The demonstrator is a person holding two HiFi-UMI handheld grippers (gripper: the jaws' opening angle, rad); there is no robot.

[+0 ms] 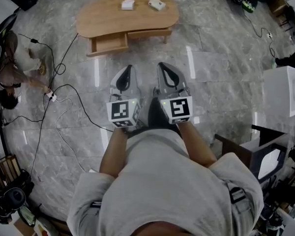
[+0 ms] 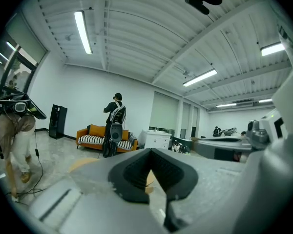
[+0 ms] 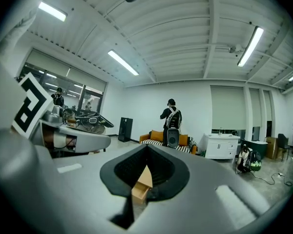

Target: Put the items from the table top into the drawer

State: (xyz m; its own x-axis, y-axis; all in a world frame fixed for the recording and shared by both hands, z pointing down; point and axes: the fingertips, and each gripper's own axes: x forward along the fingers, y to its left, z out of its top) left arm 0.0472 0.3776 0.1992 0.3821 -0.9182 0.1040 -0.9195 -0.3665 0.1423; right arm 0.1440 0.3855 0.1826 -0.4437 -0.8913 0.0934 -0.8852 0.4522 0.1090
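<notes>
Small white items (image 1: 128, 4) top the curved wooden worktop (image 1: 103, 21); left hand-held gripper (image 1: 129, 70) and right hand-held gripper (image 1: 162, 66), clenched empty, point level toward it.

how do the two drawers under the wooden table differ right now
The left drawer is pulled well out, its inside showing; the right drawer sits nearly pushed in, inside hidden. The left drawer juts past the table edge; the right drawer barely does. Both are light wood, side by side.
</notes>
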